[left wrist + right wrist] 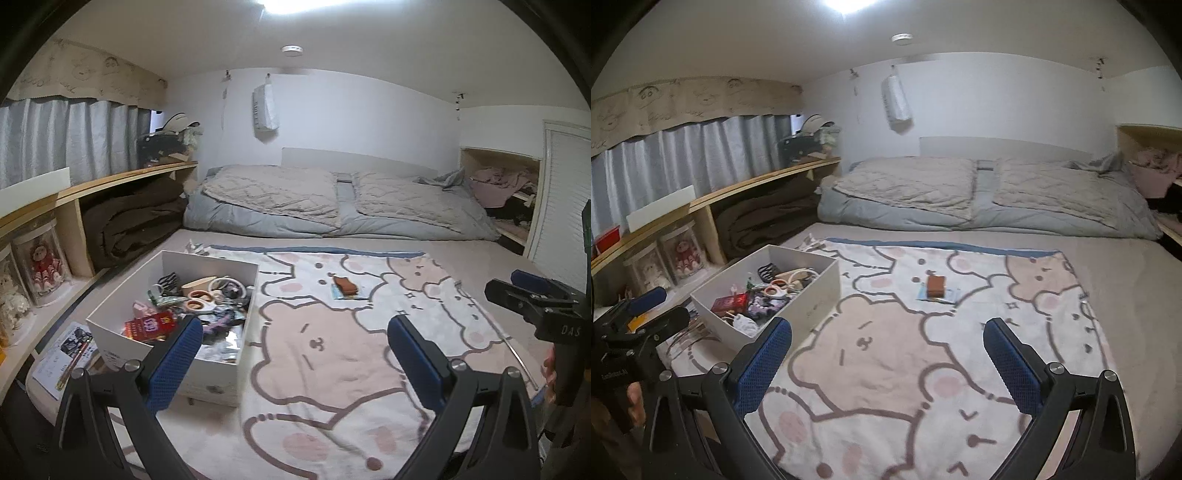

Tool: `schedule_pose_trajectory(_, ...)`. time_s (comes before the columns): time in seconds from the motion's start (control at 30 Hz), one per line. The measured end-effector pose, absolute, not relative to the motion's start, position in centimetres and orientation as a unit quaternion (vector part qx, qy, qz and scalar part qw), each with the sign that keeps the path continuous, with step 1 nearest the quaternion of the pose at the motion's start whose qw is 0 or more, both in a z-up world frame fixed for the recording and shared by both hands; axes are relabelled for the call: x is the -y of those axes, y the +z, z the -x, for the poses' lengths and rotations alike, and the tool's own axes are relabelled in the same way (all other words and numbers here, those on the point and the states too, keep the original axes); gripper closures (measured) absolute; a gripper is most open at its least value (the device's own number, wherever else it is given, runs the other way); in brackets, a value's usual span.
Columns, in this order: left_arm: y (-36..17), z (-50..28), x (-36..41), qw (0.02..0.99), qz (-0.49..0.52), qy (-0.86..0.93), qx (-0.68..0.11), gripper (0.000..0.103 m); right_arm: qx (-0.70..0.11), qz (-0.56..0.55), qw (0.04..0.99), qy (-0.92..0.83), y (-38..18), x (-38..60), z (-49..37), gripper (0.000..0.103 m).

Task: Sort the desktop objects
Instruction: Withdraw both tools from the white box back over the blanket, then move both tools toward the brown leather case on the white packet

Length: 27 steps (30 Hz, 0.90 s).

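Nearest the cameras, left gripper (pixel 295 347): hovering above the blanket with its blue-padded fingers (pixel 177 363) spread wide apart, gripping nothing.
Right gripper (pixel 888 349): also hanging over the blanket, its fingers (pixel 1010 363) standing wide apart with nothing between them; its black body is showing at the right edge of the left wrist view.
Hand (pixel 550 373): a few fingers are curling round the right gripper's handle, mostly hidden.
Blanket (pixel 886 369): a pink and white cartoon bear blanket is lying flat under both grippers and reaching toward the far pillows.
White box (pixel 110 326): sitting at the left of the blanket, near the left gripper's left finger, and holding a jumble of items.
Red packet (pixel 149 326): lying inside the box at its near end.
Scissors (pixel 199 299): orange-handled, resting in the middle of the box's clutter.
Brown object (pixel 935 286): lying farther out on the blanket, right of the box and well apart from it, on top of a light blue card (pixel 951 295); what it is cannot be told.
Pillows (pixel 332 201): two grey quilted ones are lying side by side at the far end.
Wooden shelf (pixel 122 181): running along the left side.
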<state>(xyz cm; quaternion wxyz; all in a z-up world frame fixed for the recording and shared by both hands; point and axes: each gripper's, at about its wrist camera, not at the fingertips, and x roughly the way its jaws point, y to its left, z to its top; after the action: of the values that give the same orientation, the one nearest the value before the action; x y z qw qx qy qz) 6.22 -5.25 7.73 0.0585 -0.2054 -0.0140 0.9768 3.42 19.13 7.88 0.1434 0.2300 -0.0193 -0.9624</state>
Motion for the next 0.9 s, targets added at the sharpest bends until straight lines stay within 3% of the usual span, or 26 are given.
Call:
schedule_pose_trajectory(0.4,8.1,-6.7,0.3,0.087,0.205,0.975,0.016,0.002,0.01,-0.236,0.111,-0.965,7.5,-22.8,-5.7,0.0)
schedule_pose_trajectory(0.9,7.1,-3.2,-3.4,0.064,0.221,0.973,0.03,0.002,0.014,-0.259,0.127,-0.957,5.6,-26.0,-1.2,0.0)
